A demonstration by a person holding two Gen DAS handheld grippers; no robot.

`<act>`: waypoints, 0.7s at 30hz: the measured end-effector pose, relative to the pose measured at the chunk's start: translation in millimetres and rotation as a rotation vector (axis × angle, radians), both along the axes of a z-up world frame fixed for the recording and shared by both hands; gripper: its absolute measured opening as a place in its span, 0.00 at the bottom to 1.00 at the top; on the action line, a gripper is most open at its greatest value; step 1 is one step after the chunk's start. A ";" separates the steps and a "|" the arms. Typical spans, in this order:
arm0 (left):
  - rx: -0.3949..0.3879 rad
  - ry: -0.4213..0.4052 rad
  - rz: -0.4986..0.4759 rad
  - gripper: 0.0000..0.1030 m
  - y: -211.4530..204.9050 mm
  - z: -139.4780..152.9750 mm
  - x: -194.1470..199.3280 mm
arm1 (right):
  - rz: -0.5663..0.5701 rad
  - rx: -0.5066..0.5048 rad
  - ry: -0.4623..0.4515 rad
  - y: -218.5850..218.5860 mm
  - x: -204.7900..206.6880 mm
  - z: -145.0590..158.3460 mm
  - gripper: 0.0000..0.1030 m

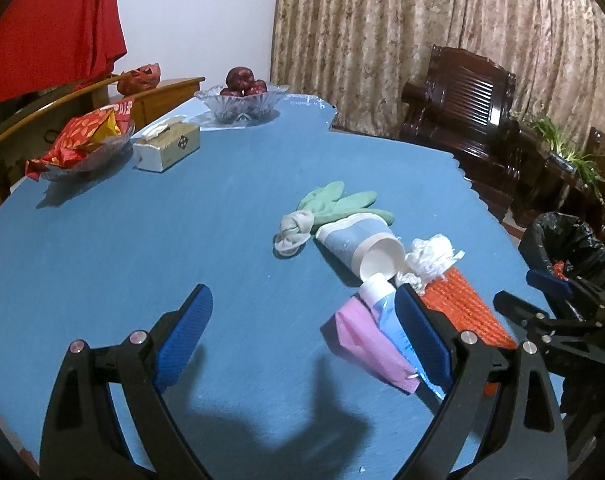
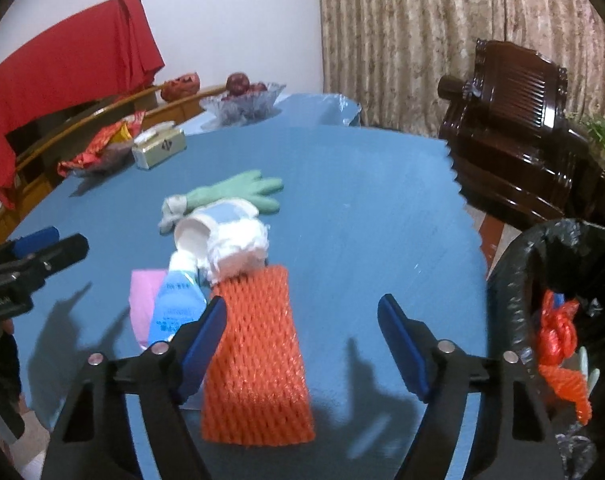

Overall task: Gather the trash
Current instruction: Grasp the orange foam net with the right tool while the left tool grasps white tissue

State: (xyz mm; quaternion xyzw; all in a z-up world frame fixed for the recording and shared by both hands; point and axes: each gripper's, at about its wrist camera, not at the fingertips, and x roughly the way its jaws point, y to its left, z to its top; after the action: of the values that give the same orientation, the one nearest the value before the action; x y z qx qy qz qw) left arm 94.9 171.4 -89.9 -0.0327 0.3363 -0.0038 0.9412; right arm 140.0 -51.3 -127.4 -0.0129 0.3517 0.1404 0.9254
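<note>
Tongs: left tongs (image 1: 302, 332) open, empty, above blue surface (image 1: 122, 240); right tongs (image 2: 302, 340) open, straddling orange foam net (image 2: 254, 360), pads not pressing it

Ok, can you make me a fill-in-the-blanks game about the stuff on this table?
1. The paper cup lies on its ____.
2. The foam net between the right claw's fingers is coloured ____.
3. The glove behind the cup is coloured ____.
4. The glass bowl at the far end of the table holds dark red ____.

Missing words: side; orange; green; fruit
</note>
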 end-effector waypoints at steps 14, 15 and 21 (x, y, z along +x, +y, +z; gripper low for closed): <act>-0.007 0.028 0.000 0.87 1.2 -11.7 4.6 | 0.056 -0.014 0.115 7.8 10.5 -30.1 0.46; -0.007 0.029 -0.001 0.87 0.7 -11.8 4.7 | 0.066 -0.012 0.118 8.8 10.1 -29.9 0.37; -0.003 0.030 -0.015 0.87 -8.0 -10.6 4.8 | 0.105 0.029 0.127 9.0 6.0 -24.5 0.12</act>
State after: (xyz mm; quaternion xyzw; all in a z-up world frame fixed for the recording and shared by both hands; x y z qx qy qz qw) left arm 99.7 163.4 -100.5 -0.0314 0.3504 -0.0109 0.9360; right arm 146.0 -42.2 -151.9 -0.0088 0.4065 0.1942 0.8927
